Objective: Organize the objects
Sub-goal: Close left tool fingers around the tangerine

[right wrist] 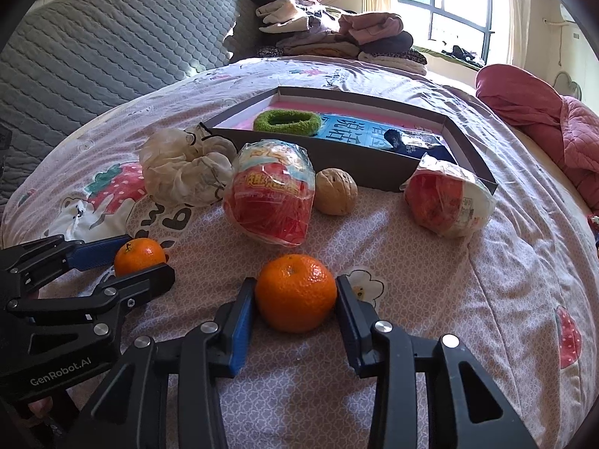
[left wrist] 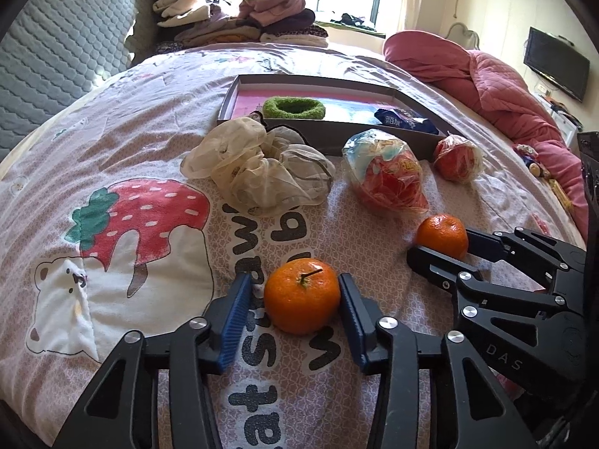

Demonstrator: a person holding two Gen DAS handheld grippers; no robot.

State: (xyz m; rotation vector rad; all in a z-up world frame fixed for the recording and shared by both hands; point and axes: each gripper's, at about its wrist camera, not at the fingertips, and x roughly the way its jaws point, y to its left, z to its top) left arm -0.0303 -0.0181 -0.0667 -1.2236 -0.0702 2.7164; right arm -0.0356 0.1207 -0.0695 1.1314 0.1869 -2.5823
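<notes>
Two mandarins lie on the bedspread. My left gripper (left wrist: pixel 295 297) has its jaws around the stemmed mandarin (left wrist: pixel 301 295), pads touching both sides; it also shows in the right wrist view (right wrist: pixel 139 255). My right gripper (right wrist: pixel 295 295) has its jaws around the second mandarin (right wrist: pixel 295 292), also seen in the left wrist view (left wrist: pixel 442 235). A shallow grey box (left wrist: pixel 239 86) behind holds a green ring (left wrist: pixel 293 108), a blue book (right wrist: pixel 348 131) and a dark packet (left wrist: pixel 404 119).
Before the box lie a cream mesh bag (left wrist: pixel 258 166), two wrapped red snacks (right wrist: pixel 271 202) (right wrist: pixel 449 200) and a walnut (right wrist: pixel 336 191). Folded clothes (left wrist: pixel 239 18) are stacked at the back, a pink quilt (left wrist: pixel 486 75) at the right.
</notes>
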